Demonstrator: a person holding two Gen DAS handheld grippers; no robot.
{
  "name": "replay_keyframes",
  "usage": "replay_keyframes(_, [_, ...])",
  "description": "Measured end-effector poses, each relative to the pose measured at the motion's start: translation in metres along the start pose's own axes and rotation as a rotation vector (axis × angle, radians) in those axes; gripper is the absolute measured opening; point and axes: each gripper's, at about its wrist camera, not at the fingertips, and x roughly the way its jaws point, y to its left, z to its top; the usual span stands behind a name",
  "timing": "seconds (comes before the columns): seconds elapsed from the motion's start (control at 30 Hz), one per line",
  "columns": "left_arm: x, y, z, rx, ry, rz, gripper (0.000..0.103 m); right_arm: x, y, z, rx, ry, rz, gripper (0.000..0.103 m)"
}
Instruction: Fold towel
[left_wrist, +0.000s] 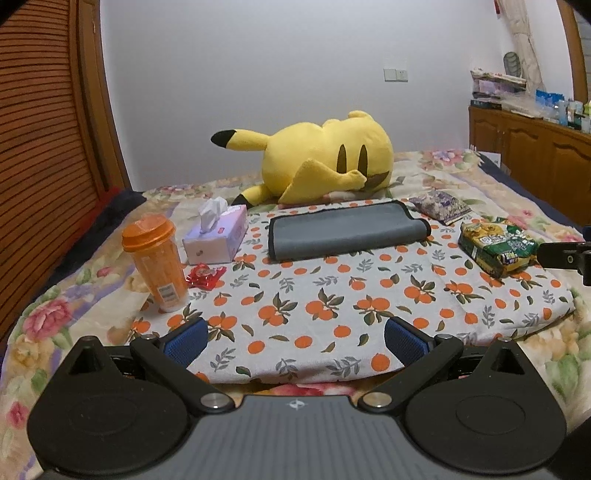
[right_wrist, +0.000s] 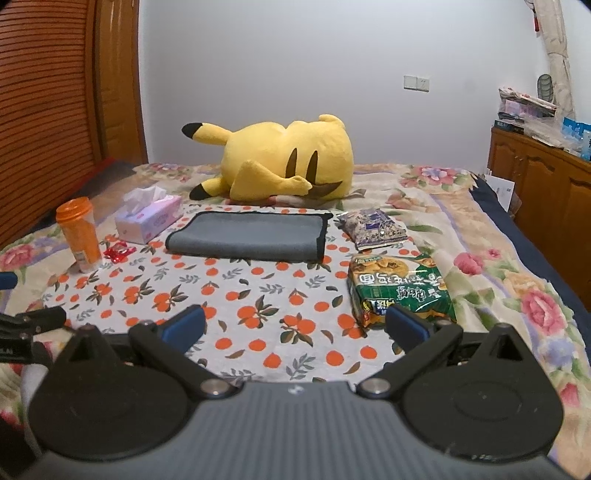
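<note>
A grey towel with a black hem (left_wrist: 345, 230) lies folded flat at the far side of an orange-print cloth (left_wrist: 332, 299); it also shows in the right wrist view (right_wrist: 249, 236). My left gripper (left_wrist: 295, 338) is open and empty, hovering over the near edge of the cloth, well short of the towel. My right gripper (right_wrist: 295, 326) is open and empty, also at the near edge. The right gripper's tip shows at the right edge of the left wrist view (left_wrist: 565, 254).
An orange bottle (left_wrist: 157, 260), a tissue box (left_wrist: 218, 234) and a red wrapper (left_wrist: 203, 275) stand left of the towel. A green snack pack (right_wrist: 400, 291) and a purple packet (right_wrist: 373, 227) lie right. A yellow plush toy (left_wrist: 325, 158) lies behind. A wooden cabinet (right_wrist: 546, 184) stands at right.
</note>
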Motion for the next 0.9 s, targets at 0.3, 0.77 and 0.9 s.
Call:
replay_keyframes(0.3, [-0.009,0.005,0.001,-0.032,-0.057,-0.001,0.103,-0.006,-0.004,0.000,0.017,-0.041,-0.005,0.103])
replay_keyframes(0.77, [-0.019,0.005,0.002,-0.038,-0.129,-0.002,0.103,-0.013,-0.005,0.000,0.025,-0.091,-0.008,0.103])
replay_keyframes(0.9, [-0.020,0.007,0.002,-0.044,-0.142,-0.002,0.103,-0.016,-0.006,0.000,0.030,-0.109,-0.009,0.103])
